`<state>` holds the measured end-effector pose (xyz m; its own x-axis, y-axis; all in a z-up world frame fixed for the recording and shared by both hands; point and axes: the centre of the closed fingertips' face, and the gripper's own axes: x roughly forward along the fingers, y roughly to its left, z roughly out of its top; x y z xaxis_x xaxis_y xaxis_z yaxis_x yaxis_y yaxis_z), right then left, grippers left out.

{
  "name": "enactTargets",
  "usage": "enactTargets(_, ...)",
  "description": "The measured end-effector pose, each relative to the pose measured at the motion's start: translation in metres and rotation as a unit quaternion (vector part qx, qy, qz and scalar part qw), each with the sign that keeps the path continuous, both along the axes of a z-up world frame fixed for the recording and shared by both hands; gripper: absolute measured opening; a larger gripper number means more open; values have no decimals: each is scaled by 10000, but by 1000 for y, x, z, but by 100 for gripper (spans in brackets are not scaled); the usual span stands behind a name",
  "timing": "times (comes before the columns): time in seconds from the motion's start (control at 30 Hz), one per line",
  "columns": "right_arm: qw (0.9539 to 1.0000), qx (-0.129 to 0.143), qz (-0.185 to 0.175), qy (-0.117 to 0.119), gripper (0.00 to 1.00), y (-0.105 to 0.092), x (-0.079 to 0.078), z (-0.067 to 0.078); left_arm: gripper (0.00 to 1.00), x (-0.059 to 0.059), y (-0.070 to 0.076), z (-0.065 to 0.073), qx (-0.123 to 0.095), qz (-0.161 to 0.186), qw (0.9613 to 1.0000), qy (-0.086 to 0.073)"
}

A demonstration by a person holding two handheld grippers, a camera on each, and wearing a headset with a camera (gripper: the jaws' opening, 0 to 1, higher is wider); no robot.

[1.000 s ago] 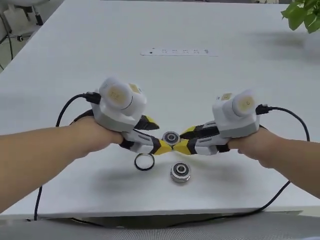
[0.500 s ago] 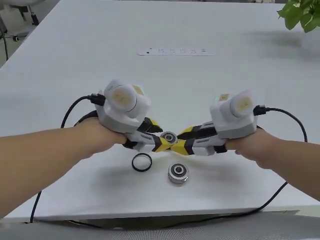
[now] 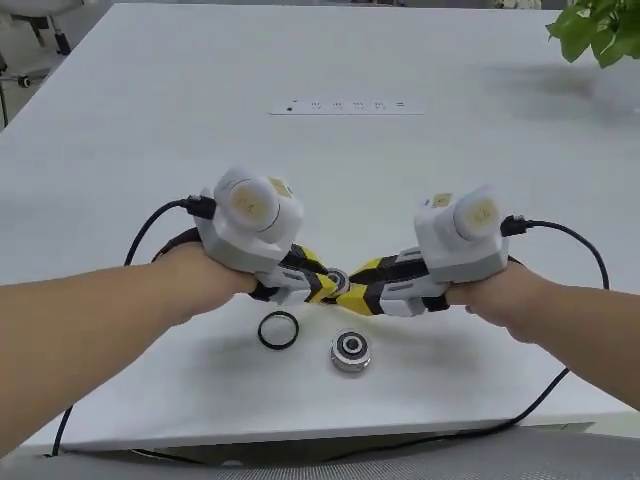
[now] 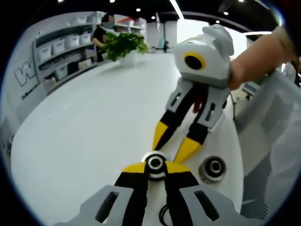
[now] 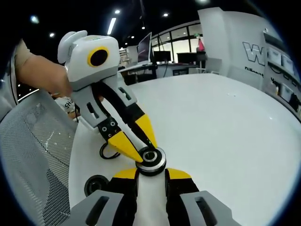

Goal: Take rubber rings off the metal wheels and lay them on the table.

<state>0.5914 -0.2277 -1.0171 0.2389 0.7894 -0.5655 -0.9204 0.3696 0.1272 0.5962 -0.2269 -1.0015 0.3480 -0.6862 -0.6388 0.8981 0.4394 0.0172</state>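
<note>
rubber rings are about half dealt with, by my reading. the white table carries everything near its front edge. above it the left gripper and the right gripper meet nose to nose: the left gripper's jaws are clamped on a held wheel, raised off the table, while the right gripper's jaws stand apart with their yellow tips at that wheel's rim; whether they press on it i cannot tell. the held wheel shows a dark band round its edge, which i take for its ring, not yet off. nearer the person, a second wheel sits on the table, bright bare metal round the outside, so its ring looks already removed. just beside it, to its left and apart from it, a loose ring lies flat on the table: one step done. left to do, as i judge: work the band off the held wheel and lay it down too.
</note>
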Motion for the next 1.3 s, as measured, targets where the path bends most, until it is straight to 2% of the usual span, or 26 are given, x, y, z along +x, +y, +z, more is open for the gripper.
enactTargets(0.5, 9999, 12, 26, -141, 23, 7, 4, -2, 14, 4, 1, -3, -49, 125, 9999, 17)
enactTargets(0.77, 9999, 21, -27, -140, 22, 4, 4, -2, 14, 5, 1, -3, -109, 194, 9998, 20)
enactTargets(0.97, 9999, -10, -32, -111, 18, 0, 1, -3, 13, 5, 1, -4, -126, 227, 9997, 21)
enactTargets(1.03, 9999, -114, -24, -126, 14, -4, 2, -5, 13, 5, 1, -4, -128, 233, 9996, 22)
enactTargets(1.17, 9999, -75, -104, -43, 6, -6, 3, -5, 13, 4, 1, -4, -123, 248, 9996, 29)
enactTargets(1.3, 9999, -92, -125, -28, 5, -6, 2, -5, 13, 4, 1, -4, -123, 275, 9995, 32)
